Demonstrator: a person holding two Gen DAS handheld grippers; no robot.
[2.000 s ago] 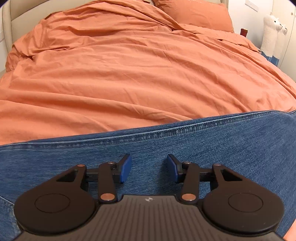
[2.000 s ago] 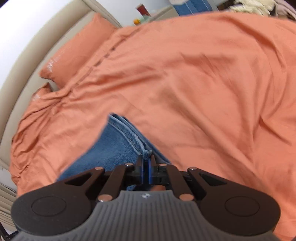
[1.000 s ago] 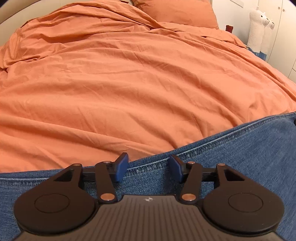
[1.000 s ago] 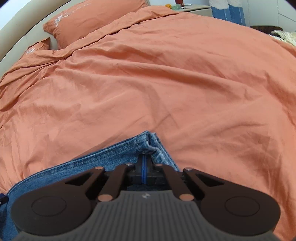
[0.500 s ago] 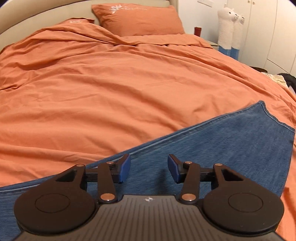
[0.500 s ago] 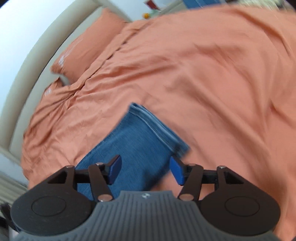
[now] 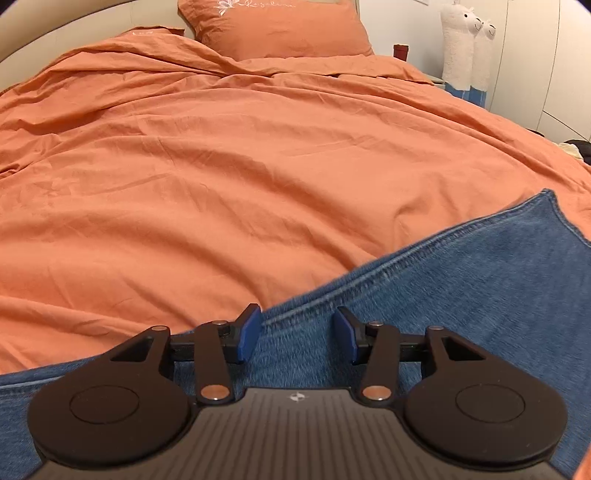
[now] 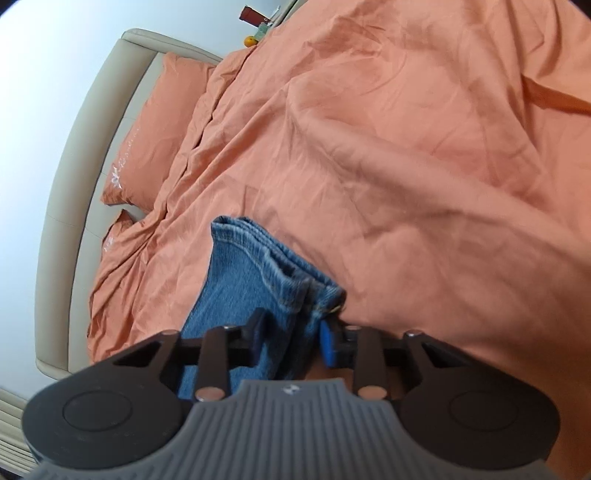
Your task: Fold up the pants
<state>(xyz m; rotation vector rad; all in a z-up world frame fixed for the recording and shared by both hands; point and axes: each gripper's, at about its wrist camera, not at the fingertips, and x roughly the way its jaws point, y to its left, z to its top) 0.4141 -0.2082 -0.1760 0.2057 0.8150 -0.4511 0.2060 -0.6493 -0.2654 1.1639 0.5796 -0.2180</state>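
The left gripper (image 7: pixel 297 332) had its two blue fingers (image 7: pixel 248 332) wide apart, with nothing held between them. They hovered just over the blue pants (image 7: pixel 461 288), close to the long stitched seam (image 7: pixel 388 267) that ran from near the fingers up and away to the right. The far end of the leg ended in a hem corner (image 7: pixel 550 199) well off to the right.

The right gripper (image 8: pixel 291 339) also had its fingers (image 8: pixel 328 345) apart. The thick hem end of the pants (image 8: pixel 258 280) sat between them, several layers stacked together. Whether the fingers touched the cloth could not be told, and they were not pinching it shut.

The pants lay on the orange duvet (image 7: pixel 221 166) of the bed, at the near edge, stretched out long from left to right. So the long way of the pants ran across in front of both grippers, not away from them. The right gripper was the nearer one to the hem end, and the left gripper was nearer to the middle of the leg.

The next fold would likely bring the hem end over toward the other end, so the right fingers would need to close on that stack first. The thick layers might slip apart if only some were caught.

Farther off were an orange pillow (image 7: pixel 280 26), a white toy alpaca (image 7: pixel 460 40), and the beige headboard (image 8: pixel 74 147).
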